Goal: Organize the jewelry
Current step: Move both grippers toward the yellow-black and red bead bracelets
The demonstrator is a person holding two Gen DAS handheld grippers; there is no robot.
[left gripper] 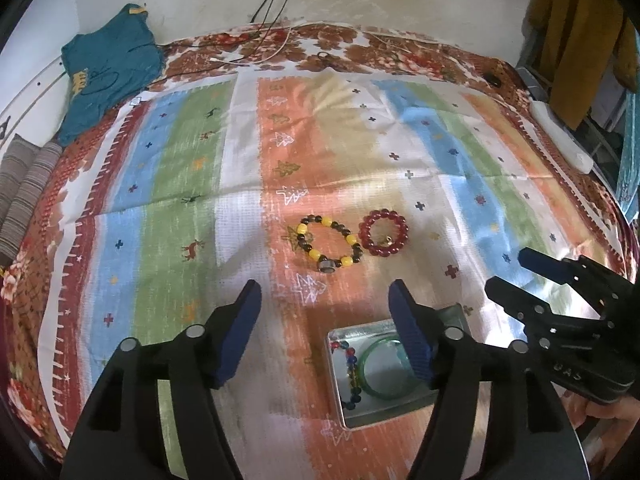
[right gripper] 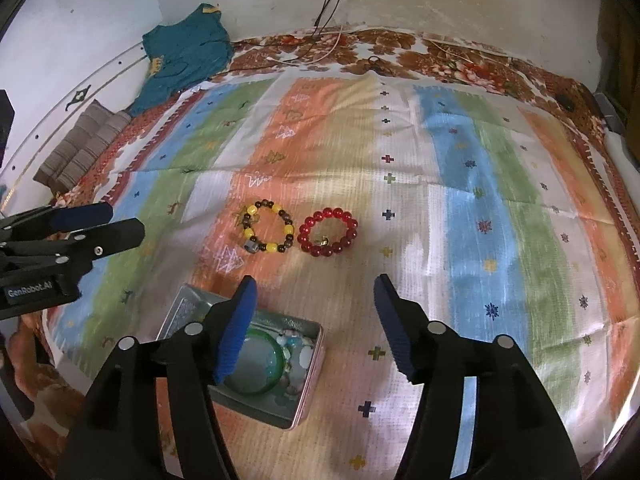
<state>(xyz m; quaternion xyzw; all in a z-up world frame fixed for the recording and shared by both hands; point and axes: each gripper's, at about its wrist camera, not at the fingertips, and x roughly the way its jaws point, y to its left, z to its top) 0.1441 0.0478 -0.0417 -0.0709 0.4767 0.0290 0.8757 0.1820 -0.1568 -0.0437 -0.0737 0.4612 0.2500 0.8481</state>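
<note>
Both tongs (left gripper: 324, 300) (right gripper: 316, 292) gape empty above the tin's rim (right gripper: 316, 344), bare cloth (right gripper: 400, 184) surrounding two bracelets (right gripper: 328, 232).

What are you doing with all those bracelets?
Jewelry is being sorted into a metal tin. A green bangle and a multicolored bead string already lie inside. The yellow-and-dark bead bracelet and red bead bracelet lie on the striped cloth. The left gripper and right gripper hover open, holding nothing.

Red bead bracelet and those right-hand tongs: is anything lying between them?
No. In the right wrist view only bare striped cloth lies between the red bead bracelet and the open right tongs. The tin sits off to the left.
</note>
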